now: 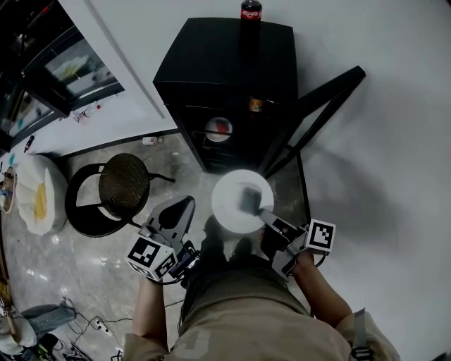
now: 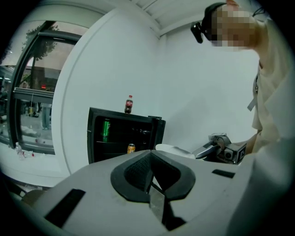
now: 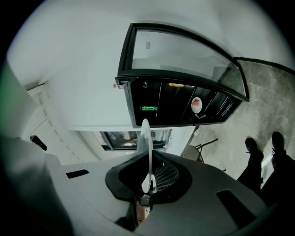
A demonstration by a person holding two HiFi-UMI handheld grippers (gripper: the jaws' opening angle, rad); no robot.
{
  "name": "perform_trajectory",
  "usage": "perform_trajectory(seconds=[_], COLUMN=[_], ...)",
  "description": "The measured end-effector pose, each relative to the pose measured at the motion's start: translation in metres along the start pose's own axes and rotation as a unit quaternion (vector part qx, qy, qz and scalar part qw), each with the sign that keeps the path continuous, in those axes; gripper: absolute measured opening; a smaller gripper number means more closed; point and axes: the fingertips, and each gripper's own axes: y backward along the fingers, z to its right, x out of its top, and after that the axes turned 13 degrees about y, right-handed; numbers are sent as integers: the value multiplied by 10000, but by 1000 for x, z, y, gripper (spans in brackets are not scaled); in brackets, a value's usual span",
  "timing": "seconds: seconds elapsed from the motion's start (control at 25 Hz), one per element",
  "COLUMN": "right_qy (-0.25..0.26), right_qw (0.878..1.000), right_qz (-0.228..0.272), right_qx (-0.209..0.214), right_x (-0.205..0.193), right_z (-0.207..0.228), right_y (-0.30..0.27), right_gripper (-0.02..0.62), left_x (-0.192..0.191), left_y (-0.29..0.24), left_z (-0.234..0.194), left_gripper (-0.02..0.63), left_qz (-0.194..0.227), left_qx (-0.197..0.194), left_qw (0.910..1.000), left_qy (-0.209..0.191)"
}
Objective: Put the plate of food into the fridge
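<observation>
A white plate (image 1: 232, 204) with a dark piece of food (image 1: 248, 197) on it hangs level in front of the black mini fridge (image 1: 225, 77). My right gripper (image 1: 263, 213) is shut on the plate's near right rim. In the right gripper view the plate (image 3: 147, 147) shows edge-on between the jaws of the right gripper (image 3: 148, 184). The fridge door (image 1: 320, 109) stands open to the right. Inside the fridge are a green can (image 2: 106, 129) and an orange can (image 2: 131, 148). My left gripper (image 1: 177, 211) is shut and empty, left of the plate; its jaws (image 2: 154, 179) point at the fridge.
A cola bottle (image 1: 251, 10) stands on top of the fridge. A black chair with a round seat (image 1: 123, 183) and a white cushion (image 1: 39, 194) are on the floor to the left. The person's shoes (image 3: 262, 147) show on the grey floor.
</observation>
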Motion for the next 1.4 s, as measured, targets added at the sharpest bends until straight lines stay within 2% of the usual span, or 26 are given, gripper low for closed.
perform_trajectory(seconds=[0.28, 0.76, 0.96, 1.4], right_qy=[93, -64, -112, -89], right_qw=[9999, 9996, 9998, 9988], right_qz=[-44, -30, 38, 113], right_qx=[-62, -275, -189, -463], right_x=[0, -5, -3, -3], right_z=[21, 56, 80, 152], right_y=[-25, -94, -125, -167], right_gripper=[28, 29, 29, 29], left_x=[-19, -38, -53, -118], left_y=[-17, -30, -27, -35], left_z=[-28, -102, -132, -170], left_gripper=[11, 11, 11, 11], left_qz=[-214, -464, -632, -1182], left_qx=[-41, -135, -165, -282], left_qw=[9997, 9988, 9976, 9910], left_qy=[-85, 126, 245, 567])
